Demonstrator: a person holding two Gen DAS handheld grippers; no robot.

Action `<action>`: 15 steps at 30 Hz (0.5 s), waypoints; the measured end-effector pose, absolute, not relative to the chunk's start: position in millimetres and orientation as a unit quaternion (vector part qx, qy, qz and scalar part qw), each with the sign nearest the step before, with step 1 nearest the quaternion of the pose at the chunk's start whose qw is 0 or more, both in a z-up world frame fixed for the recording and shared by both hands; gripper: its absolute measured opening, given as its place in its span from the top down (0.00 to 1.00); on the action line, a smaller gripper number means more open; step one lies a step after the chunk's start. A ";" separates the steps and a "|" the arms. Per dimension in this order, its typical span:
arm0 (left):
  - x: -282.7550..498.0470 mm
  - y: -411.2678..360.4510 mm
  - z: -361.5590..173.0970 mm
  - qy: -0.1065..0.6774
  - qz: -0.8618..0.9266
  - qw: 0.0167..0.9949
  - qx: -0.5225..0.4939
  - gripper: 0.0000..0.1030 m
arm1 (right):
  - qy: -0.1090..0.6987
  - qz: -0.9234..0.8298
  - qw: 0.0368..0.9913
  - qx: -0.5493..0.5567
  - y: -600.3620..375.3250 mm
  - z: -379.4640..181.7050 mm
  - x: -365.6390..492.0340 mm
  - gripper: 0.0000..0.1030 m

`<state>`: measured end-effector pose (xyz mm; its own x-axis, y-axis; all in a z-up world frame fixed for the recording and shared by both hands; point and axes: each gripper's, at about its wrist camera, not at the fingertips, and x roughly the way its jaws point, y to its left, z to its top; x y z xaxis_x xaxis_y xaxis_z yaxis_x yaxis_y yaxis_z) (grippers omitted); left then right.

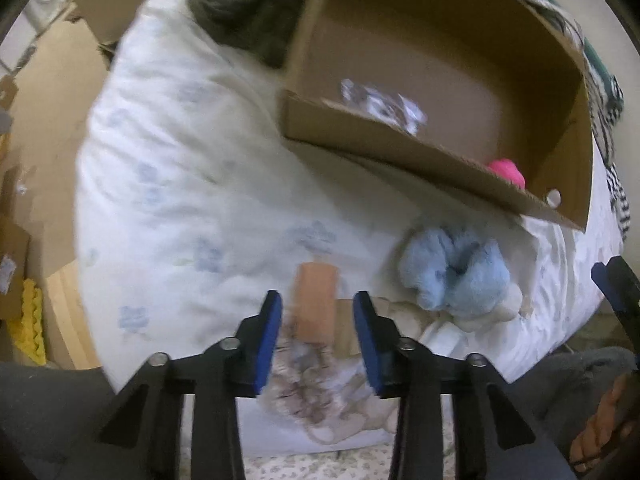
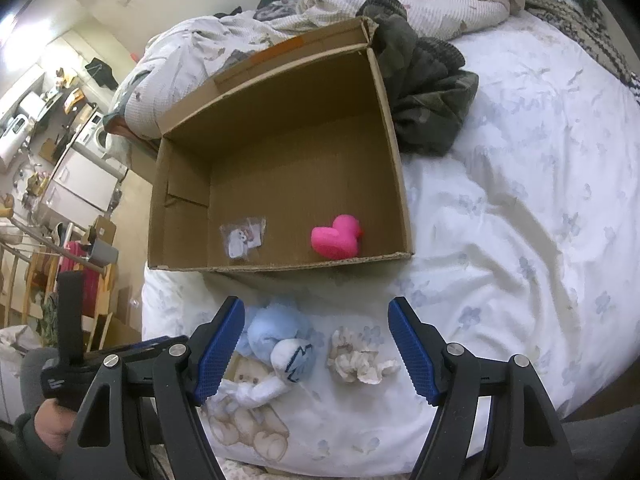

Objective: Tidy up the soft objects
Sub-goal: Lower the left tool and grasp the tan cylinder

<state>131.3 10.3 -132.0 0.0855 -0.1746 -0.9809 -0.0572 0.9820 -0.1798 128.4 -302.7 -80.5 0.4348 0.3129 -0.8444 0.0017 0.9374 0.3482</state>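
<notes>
While I hover: box [image 2: 400,160] upper centre.
Toy [image 2: 276,344]: between my right tongs [image 2: 316,348], apart.
Left tongs [image 1: 318,340]: apart, empty.

Pink duck [image 2: 337,237] in brown cardboard box [image 2: 394,128]; pale blue-white plush [image 2: 280,344]; white bedcover [image 2: 520,200] with faint blue flowers; dark olive garment [image 2: 428,96], upper right; blue gripper pads [image 2: 412,354].

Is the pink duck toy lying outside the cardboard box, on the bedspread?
No: the pink duck sits on the floor inside the cardboard box, near its front right corner.
</notes>
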 end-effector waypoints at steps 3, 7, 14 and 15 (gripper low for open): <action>138.9 -1.0 -143.5 0.683 -0.040 0.727 -0.058 0.69 | 0.531 0.092 0.828 0.153 -303.9 -85.4 131.1 0.24; 144.7 -5.9 -158.3 0.699 -0.036 0.712 -0.055 0.73 | 0.541 0.089 0.820 0.162 -305.6 -92.4 135.8 0.24; 150.1 -12.8 -159.7 0.698 -0.035 0.714 -0.046 0.94 | 0.560 0.086 0.809 0.156 -302.3 -104.4 146.1 0.24; 150.1 -13.7 -159.3 0.695 -0.034 0.717 -0.048 0.94 | 0.562 0.087 0.807 0.156 -302.0 -105.9 147.1 0.24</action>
<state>150.1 -13.7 -159.3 0.0323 -0.1152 -0.9928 -0.0175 0.9931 -0.1158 147.1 -302.0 -105.9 0.3522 0.3151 -0.8813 0.0355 0.9364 0.3491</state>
